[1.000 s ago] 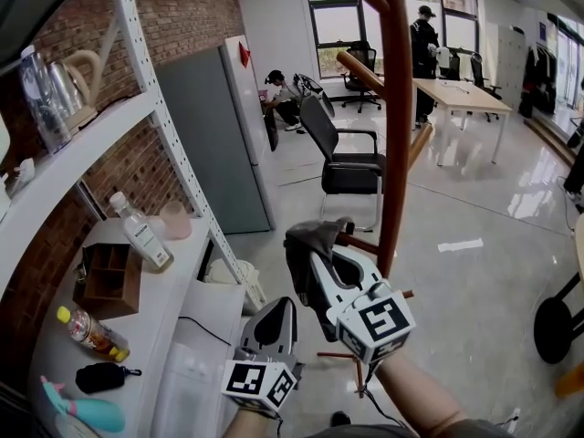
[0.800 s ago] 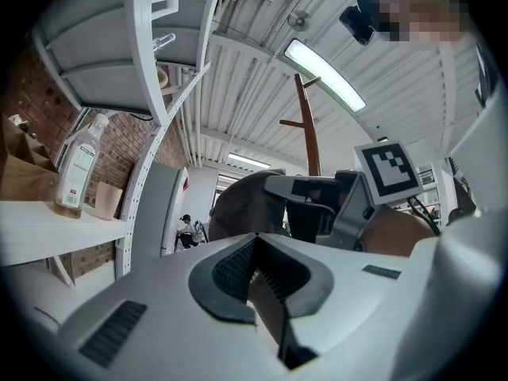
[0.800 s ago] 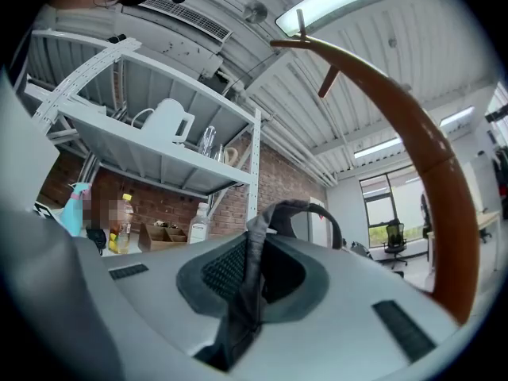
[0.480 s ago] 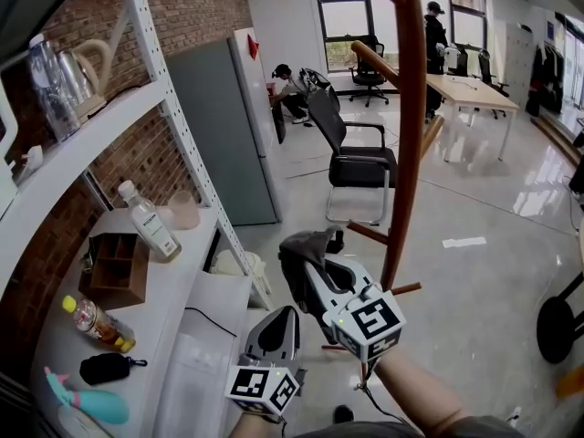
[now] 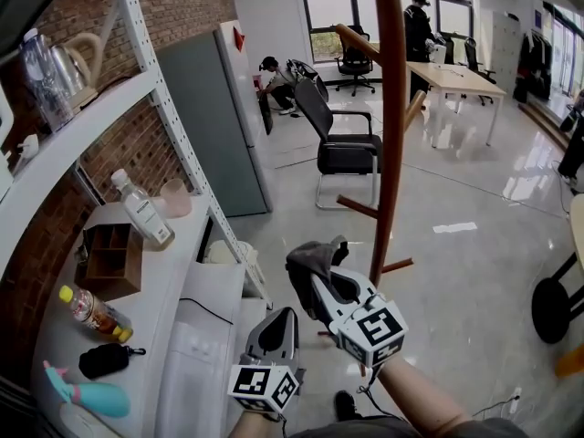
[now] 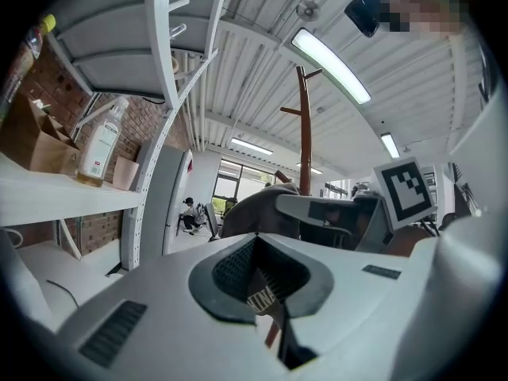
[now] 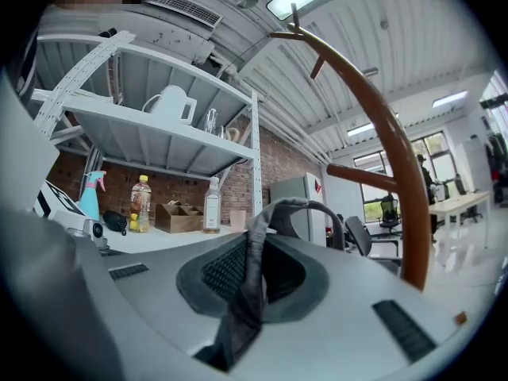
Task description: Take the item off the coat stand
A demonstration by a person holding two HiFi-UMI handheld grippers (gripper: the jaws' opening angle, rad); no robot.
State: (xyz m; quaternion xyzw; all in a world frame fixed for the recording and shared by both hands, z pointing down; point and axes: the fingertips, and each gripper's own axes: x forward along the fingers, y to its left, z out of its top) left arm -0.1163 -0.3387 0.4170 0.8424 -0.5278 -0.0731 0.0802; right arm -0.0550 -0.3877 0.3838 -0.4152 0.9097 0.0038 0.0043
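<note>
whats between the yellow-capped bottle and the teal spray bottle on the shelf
A black pouch lies between the yellow-capped bottle and the teal spray bottle. The head view shows it best, and the right gripper view shows it too.

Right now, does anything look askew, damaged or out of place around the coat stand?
Nothing stands out. The grey fabric item hangs pinched in the right gripper, clear of the coat stand, which stands upright.

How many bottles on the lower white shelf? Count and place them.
3: clear bottle beside the pink cup, yellow-capped bottle mid-shelf, teal spray bottle at the near end. More may be hidden.
</note>
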